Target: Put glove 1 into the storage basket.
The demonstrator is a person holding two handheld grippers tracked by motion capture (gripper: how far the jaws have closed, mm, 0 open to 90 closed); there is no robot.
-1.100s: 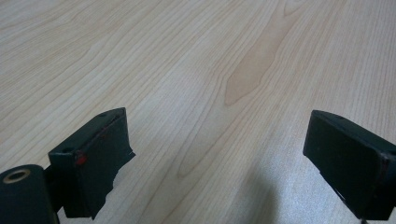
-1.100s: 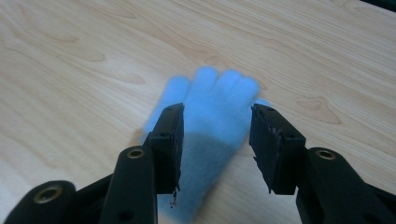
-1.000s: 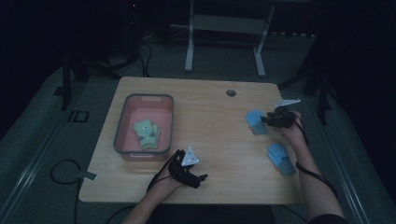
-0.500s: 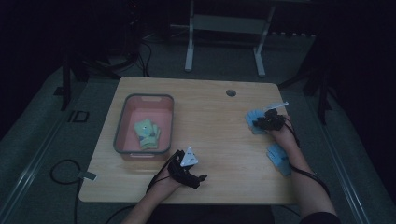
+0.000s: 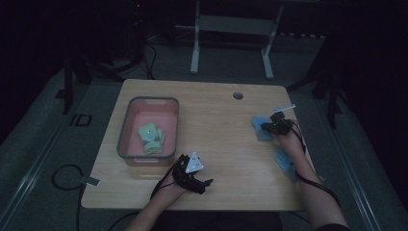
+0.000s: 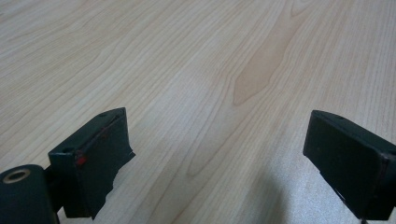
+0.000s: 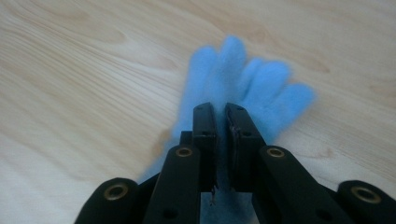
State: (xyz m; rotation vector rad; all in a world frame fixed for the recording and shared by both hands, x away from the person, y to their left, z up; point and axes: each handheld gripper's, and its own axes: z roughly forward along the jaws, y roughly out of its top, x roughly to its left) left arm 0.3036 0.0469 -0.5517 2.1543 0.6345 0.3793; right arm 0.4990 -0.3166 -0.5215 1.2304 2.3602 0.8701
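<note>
A fuzzy blue glove (image 7: 252, 88) lies flat on the wooden table (image 7: 70, 70), fingers pointing away. My right gripper (image 7: 221, 112) is shut on its cuff end, with blue fabric showing between the jaws. From above, that glove (image 5: 261, 127) sits at the table's right side, just left of my right gripper (image 5: 269, 127). A second blue glove (image 5: 286, 162) lies nearer, beside the right forearm. My left gripper (image 6: 215, 149) rests open over bare wood with nothing between its jaws, and stands near the front edge (image 5: 202, 185).
A pink bin with a grey rim (image 5: 124, 130) stands at the left of the table and holds pale green gloves (image 5: 151, 137). A dark round hole (image 5: 237, 95) is near the far edge. A metal stand (image 5: 231, 24) rises behind the table.
My right gripper has shifted a little left and nearer, onto the blue glove. The left gripper has stayed where it was.
</note>
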